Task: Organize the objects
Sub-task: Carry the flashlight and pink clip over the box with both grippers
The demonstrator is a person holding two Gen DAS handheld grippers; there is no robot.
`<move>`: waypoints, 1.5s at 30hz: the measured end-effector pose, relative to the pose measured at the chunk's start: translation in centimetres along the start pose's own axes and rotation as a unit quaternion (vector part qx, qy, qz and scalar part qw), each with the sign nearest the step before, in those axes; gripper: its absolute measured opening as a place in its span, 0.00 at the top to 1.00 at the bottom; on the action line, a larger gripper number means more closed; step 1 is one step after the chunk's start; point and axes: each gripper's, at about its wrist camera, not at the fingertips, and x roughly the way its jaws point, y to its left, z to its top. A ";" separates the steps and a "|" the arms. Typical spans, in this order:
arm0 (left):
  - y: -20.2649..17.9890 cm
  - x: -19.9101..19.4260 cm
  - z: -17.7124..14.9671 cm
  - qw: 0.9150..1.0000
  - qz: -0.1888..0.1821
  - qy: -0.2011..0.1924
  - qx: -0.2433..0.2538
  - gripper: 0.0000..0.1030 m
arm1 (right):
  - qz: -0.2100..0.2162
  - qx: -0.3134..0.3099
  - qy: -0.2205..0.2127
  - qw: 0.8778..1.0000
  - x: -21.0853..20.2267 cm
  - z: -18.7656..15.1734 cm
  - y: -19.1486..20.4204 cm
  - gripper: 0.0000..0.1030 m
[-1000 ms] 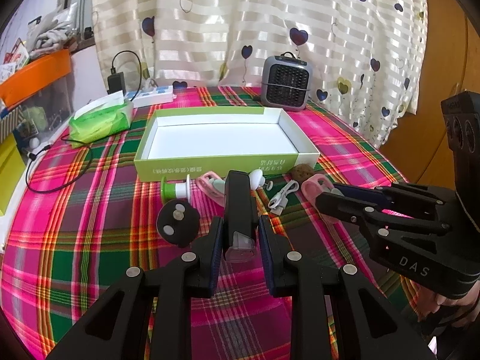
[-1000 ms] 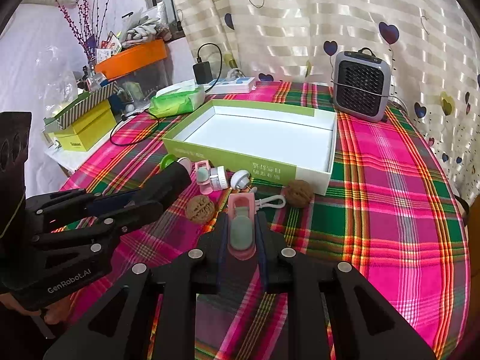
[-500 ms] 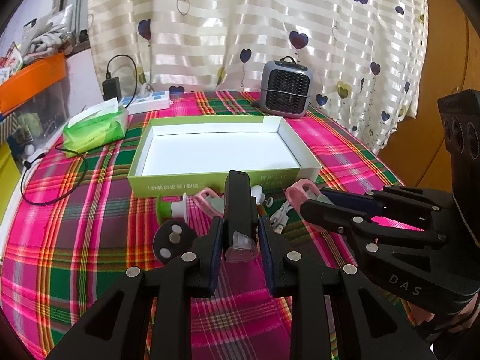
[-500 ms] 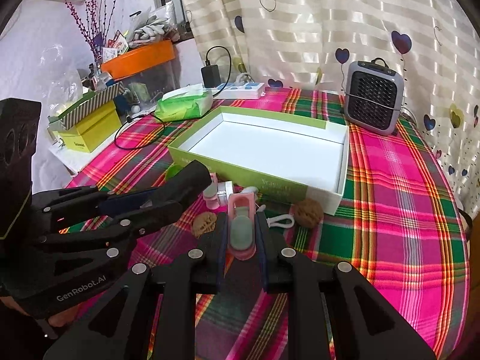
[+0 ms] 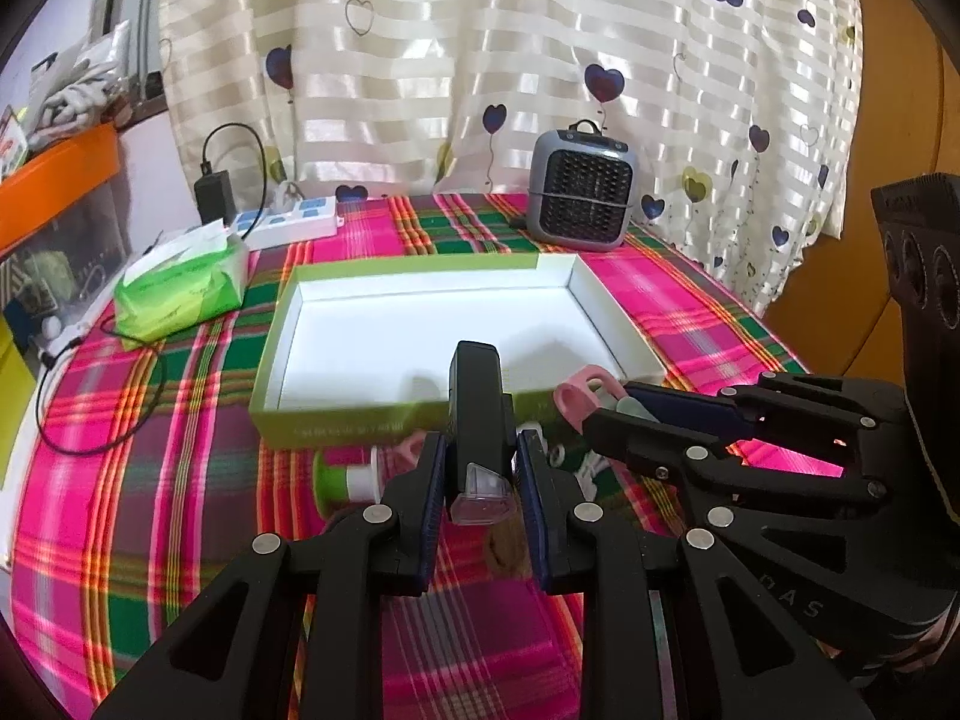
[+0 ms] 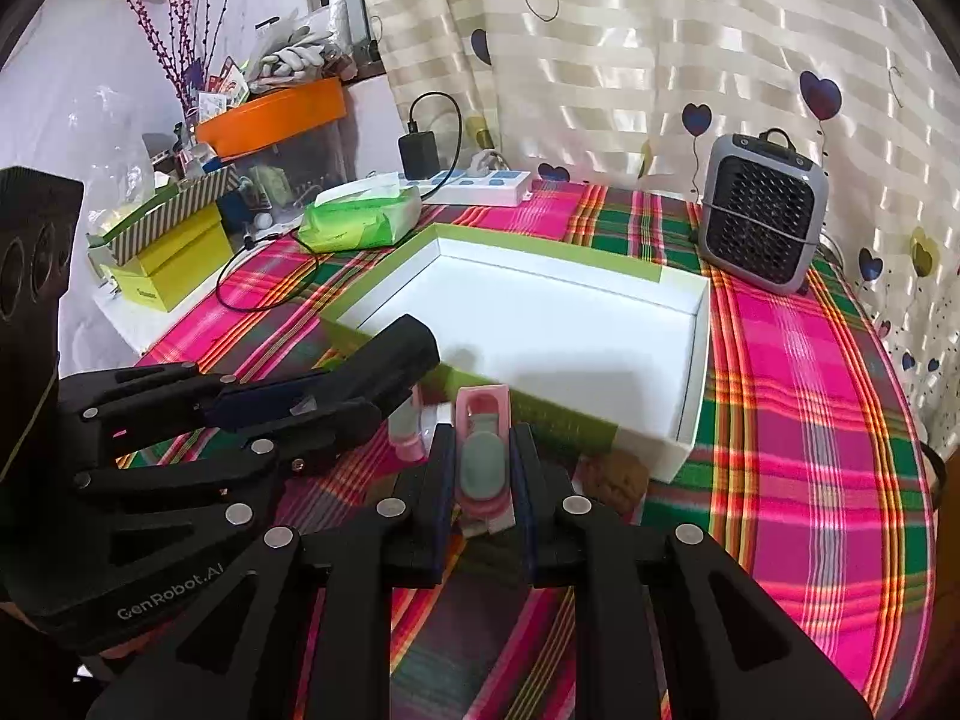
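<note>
My left gripper (image 5: 480, 459) is shut on a black bar-shaped object (image 5: 476, 384) with a clear end, held just before the front wall of the green box with a white inside (image 5: 360, 423). My right gripper (image 6: 480, 450) is shut on a pink clip-like item with a grey-green oval (image 6: 482, 462), also near the box's front wall (image 6: 570, 420). Each gripper shows in the other's view: the right one (image 5: 606, 414) with the pink item (image 5: 579, 399), the left one (image 6: 354, 402) with the black bar (image 6: 411, 342). The box holds nothing.
In front of the box lie a green-and-white spool (image 5: 345, 480), a pink piece (image 6: 408, 435), a white cable (image 5: 591, 462) and a walnut (image 6: 612, 474). A grey heater (image 5: 582, 198), a green tissue pack (image 5: 180, 288), a power strip (image 5: 288, 225) and a black cable (image 5: 90, 420) lie around it.
Both grippers have moved forward toward the box with their objects still gripped. The box now looms larger, and the small things on the cloth have slipped under the fingers.
</note>
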 end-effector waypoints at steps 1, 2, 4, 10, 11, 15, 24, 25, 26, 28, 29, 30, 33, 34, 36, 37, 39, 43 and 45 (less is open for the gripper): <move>0.0 0.1 0.3 1.000 -0.001 -0.001 0.000 0.79 | -0.001 0.000 -0.001 1.000 0.1 0.3 -0.1 0.82; 0.1 0.3 0.6 1.000 -0.001 -0.003 0.000 0.79 | -0.002 -0.002 -0.002 1.000 0.2 0.6 -0.2 0.82; 0.3 0.6 1.0 1.000 -0.003 -0.004 -0.002 0.79 | -0.005 -0.003 -0.004 1.000 0.4 1.1 -0.4 0.82; 0.6 1.8 1.9 1.000 -0.004 -0.001 -0.004 0.79 | -0.010 -0.003 -0.004 1.000 1.1 2.1 -1.1 0.82; 0.8 2.0 2.1 1.000 -0.005 -0.001 -0.005 0.79 | -0.009 -0.002 -0.004 1.000 1.3 2.3 -1.2 0.82; 1.1 2.7 2.7 1.000 -0.006 0.000 -0.004 0.79 | -0.009 -0.002 -0.004 1.000 2.0 3.1 -1.7 0.82; 2.1 5.1 4.1 1.000 -0.008 0.010 -0.010 0.79 | -0.009 0.003 0.009 1.000 4.5 4.2 -2.8 0.82; 2.2 5.4 4.3 1.000 -0.008 0.011 -0.010 0.79 | -0.010 0.004 0.011 1.000 4.8 4.3 -2.9 0.82; 2.3 5.6 4.4 1.000 -0.008 0.012 -0.010 0.79 | -0.010 0.006 0.013 1.000 5.2 4.4 -3.1 0.82; 2.5 6.2 4.7 1.000 -0.007 0.014 -0.011 0.79 | -0.009 0.008 0.017 1.000 5.7 4.5 -3.4 0.82; 2.6 6.5 4.8 1.000 -0.007 0.015 -0.012 0.79 | -0.009 0.009 0.019 1.000 6.0 4.6 -3.5 0.82; 2.7 6.7 4.8 1.000 -0.008 0.017 -0.013 0.79 | -0.009 0.010 0.020 1.000 6.3 4.7 -3.6 0.82; 3.0 7.6 4.9 1.000 -0.010 0.023 -0.018 0.79 | -0.007 0.014 0.025 1.000 7.1 4.9 -4.0 0.82; 3.1 7.9 4.8 0.999 -0.011 0.027 -0.020 0.79 | -0.006 0.016 0.027 0.999 7.4 5.0 -4.2 0.82; 3.3 8.5 4.7 0.999 -0.011 0.034 -0.023 0.79 | -0.002 0.020 0.033 0.999 7.9 4.9 -4.4 0.82; 3.4 8.7 4.7 0.999 -0.010 0.036 -0.023 0.79 | 0.001 0.023 0.037 0.999 8.2 4.9 -4.5 0.82; 3.6 9.1 4.5 0.999 -0.009 0.042 -0.024 0.79 | 0.005 0.025 0.041 0.999 8.7 4.8 -4.7 0.82; 3.7 9.9 4.3 0.998 -0.007 0.056 -0.028 0.79 | 0.013 0.030 0.054 0.998 9.7 4.6 -4.9 0.82; 3.8 10.2 4.1 0.998 -0.007 0.062 -0.029 0.79 | 0.016 0.032 0.062 0.997 10.1 4.5 -5.0 0.82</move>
